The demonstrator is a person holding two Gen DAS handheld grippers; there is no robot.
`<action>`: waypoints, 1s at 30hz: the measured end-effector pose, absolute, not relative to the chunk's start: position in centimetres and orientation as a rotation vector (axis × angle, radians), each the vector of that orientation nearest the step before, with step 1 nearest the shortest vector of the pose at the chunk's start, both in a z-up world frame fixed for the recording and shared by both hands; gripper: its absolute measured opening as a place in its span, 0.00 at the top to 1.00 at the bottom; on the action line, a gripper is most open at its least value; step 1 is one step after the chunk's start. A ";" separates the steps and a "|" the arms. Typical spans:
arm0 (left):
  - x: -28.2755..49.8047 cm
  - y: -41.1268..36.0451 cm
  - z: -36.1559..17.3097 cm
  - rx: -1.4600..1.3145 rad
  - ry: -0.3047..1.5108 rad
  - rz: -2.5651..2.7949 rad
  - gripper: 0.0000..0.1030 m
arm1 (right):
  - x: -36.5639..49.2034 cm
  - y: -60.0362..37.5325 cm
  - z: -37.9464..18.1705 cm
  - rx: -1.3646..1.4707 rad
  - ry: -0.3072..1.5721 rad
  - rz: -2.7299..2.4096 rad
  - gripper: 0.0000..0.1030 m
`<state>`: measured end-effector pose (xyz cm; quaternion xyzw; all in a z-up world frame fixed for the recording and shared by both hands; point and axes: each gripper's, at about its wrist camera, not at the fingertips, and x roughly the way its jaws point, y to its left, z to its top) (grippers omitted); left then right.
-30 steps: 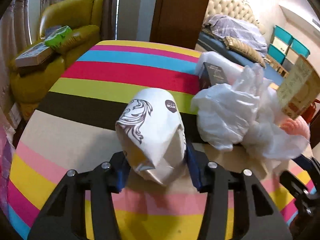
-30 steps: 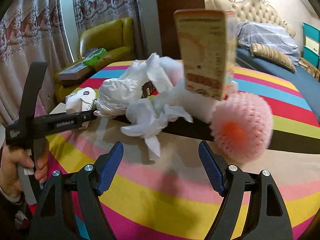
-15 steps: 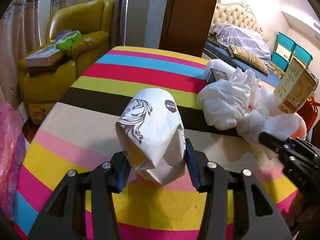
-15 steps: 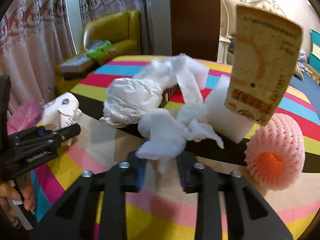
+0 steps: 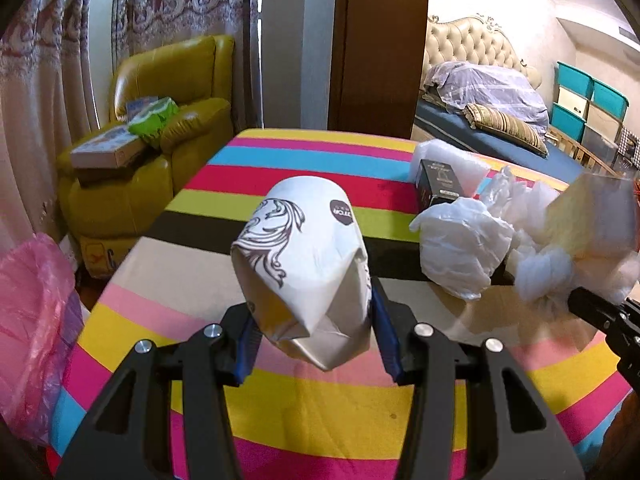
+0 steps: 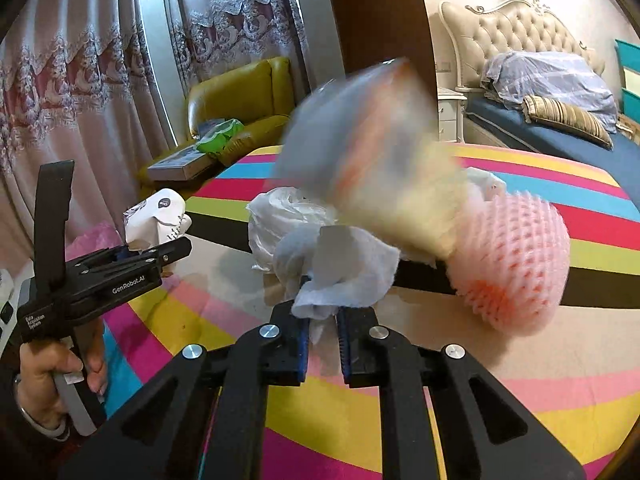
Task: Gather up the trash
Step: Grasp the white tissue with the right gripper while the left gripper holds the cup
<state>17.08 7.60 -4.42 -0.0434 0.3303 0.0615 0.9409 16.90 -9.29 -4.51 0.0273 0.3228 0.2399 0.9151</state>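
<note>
My left gripper is shut on a crushed white paper cup with a brown swirl print, held above the striped table; cup and gripper also show in the right wrist view. My right gripper is shut on a crumpled white tissue. A beige and orange carton is blurred just above the tissue, tilting. A white plastic bag lies behind it on the table.
A pink foam fruit net lies on the table at right. A black box and white wrap sit further back. A pink trash bag hangs off the table's left edge. A yellow armchair and a bed stand behind.
My right gripper closed on the tissue and lifted it; the carton tipped and blurs. My left gripper drew back and up with the cup, bringing the pink bag into view.
</note>
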 end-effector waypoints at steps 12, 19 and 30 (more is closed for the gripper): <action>12.5 9.4 -2.7 -0.169 0.521 0.135 0.54 | 11.9 -7.8 -4.4 0.003 0.660 0.616 0.87; 7.3 10.4 -2.3 -0.188 0.483 0.128 0.54 | 9.2 -6.8 -5.1 -0.036 0.675 0.686 0.87; 3.3 11.1 -3.2 -0.147 0.505 0.073 0.53 | 7.4 -5.5 -4.5 -0.066 0.663 0.727 0.87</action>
